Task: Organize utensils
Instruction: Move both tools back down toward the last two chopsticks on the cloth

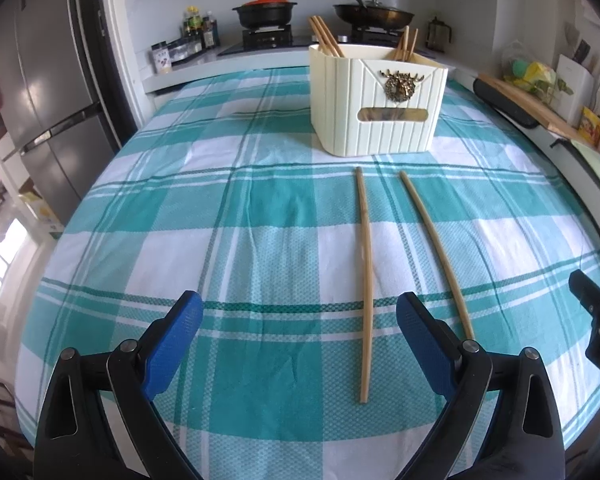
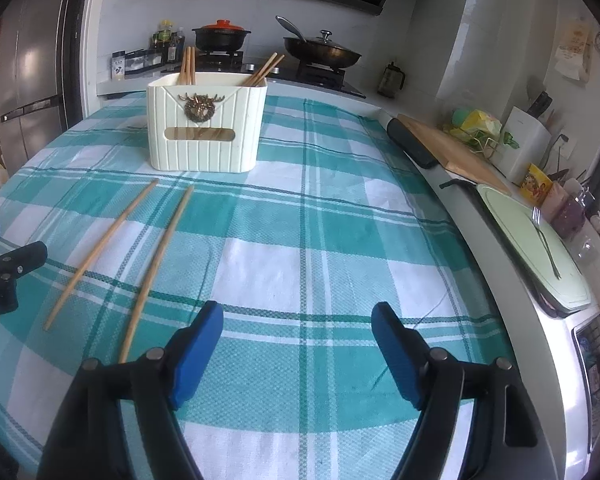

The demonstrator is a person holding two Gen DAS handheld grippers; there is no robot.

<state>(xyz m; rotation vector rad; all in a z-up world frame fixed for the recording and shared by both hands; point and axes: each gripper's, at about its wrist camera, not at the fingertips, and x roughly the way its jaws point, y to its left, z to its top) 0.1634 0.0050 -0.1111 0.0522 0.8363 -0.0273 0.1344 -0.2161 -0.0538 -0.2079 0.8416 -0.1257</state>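
Observation:
Two wooden chopsticks lie side by side on the teal plaid tablecloth (image 1: 260, 220), a left one (image 1: 365, 280) and a right one (image 1: 436, 252). They also show in the right wrist view, the left one (image 2: 100, 248) and the right one (image 2: 156, 272). A cream holder box (image 1: 376, 104) with several chopsticks standing in it sits beyond them; it also shows in the right wrist view (image 2: 206, 128). My left gripper (image 1: 300, 312) is open and empty, with the left chopstick's near end between its fingers. My right gripper (image 2: 298, 320) is open and empty, right of the chopsticks.
A stove with a black pot (image 1: 265, 12) and a pan (image 1: 374, 14) stands behind the table. A fridge (image 1: 48, 92) is at the left. A counter on the right holds a wooden board (image 2: 456, 152), a green board with a fork (image 2: 544, 240) and a knife block (image 2: 524, 140).

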